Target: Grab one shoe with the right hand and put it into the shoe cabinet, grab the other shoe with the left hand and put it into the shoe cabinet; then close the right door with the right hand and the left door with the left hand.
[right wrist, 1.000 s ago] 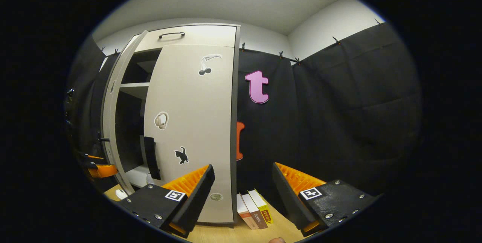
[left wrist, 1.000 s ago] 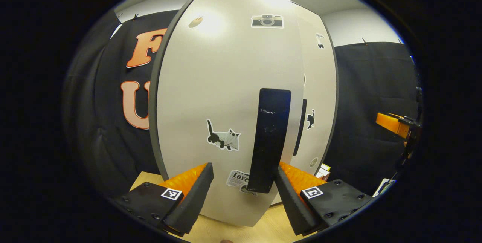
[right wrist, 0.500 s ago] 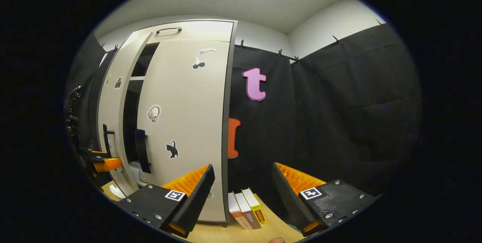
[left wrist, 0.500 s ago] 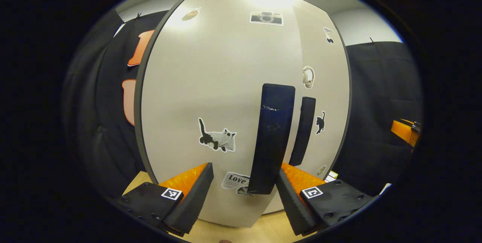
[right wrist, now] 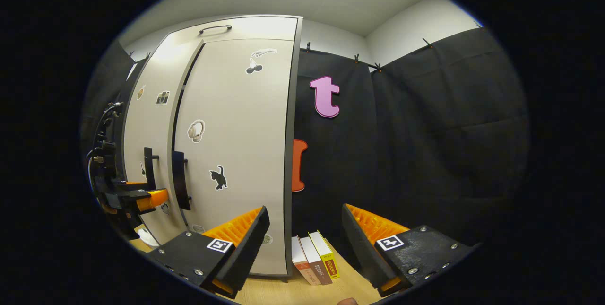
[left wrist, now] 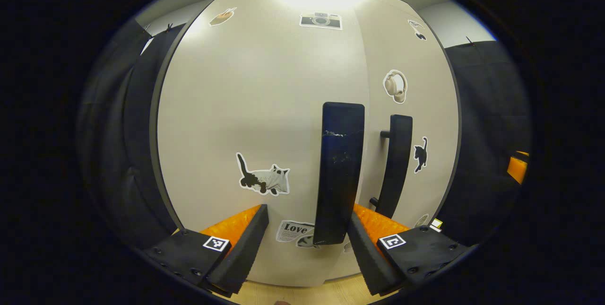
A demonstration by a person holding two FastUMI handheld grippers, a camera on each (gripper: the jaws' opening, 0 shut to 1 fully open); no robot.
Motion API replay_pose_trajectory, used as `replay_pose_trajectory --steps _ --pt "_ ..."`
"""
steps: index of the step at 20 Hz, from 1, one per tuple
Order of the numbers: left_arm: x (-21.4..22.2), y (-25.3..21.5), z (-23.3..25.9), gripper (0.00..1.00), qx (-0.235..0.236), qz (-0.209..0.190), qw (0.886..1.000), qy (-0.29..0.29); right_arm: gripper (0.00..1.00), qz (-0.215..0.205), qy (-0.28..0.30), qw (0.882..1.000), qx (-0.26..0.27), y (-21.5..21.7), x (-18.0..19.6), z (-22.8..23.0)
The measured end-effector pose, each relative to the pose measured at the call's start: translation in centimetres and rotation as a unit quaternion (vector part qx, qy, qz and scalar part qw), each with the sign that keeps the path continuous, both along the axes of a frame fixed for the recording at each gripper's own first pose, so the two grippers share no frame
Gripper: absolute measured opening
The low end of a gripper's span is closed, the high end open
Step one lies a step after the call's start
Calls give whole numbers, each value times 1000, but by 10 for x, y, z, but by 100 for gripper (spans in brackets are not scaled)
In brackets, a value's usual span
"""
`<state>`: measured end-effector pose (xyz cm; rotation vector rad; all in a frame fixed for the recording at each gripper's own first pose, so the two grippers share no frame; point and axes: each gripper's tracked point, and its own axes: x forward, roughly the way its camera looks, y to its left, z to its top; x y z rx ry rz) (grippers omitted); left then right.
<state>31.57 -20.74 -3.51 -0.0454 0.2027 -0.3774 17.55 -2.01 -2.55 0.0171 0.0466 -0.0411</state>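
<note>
Books (right wrist: 314, 260) beside cabinet (right wrist: 236, 153), right gripper view

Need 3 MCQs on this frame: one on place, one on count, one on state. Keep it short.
1. Where do the books stand?
A. right of the cabinet, on the floor
B. on top of the cabinet
C. left of the cabinet

2. How many upright black handles are on the doors?
A. one
B. two
C. four

3. What state is the left door in?
A. wide open
B. shut or nearly so
C. taken off

Answers:
1 A: in the right gripper view the books sit by the cabinet's right edge on the wood floor.
2 B: the left handle and the right handle stand side by side.
3 B: the left door lies about flush with the right door; the left tool is open around the left handle.
</note>
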Motion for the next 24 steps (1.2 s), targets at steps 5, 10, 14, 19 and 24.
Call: replay_pose_trajectory --steps 5,10,14,19,24 --pt "6 0 0 100 22 28 999 -10 95 9 7 1000 2 8 -1 -4" --pt "6 -2 1 98 27 40 999 -14 95 14 9 1000 2 11 -3 -3" --pt "-9 5 6 100 26 34 999 2 95 26 6 1000 1 17 -3 4" --pt "-45 45 60 99 30 41 999 -19 95 50 -13 999 -3 30 -9 39" --pt "-78 116 138 99 22 71 995 -69 95 81 -24 996 -5 45 -18 74"
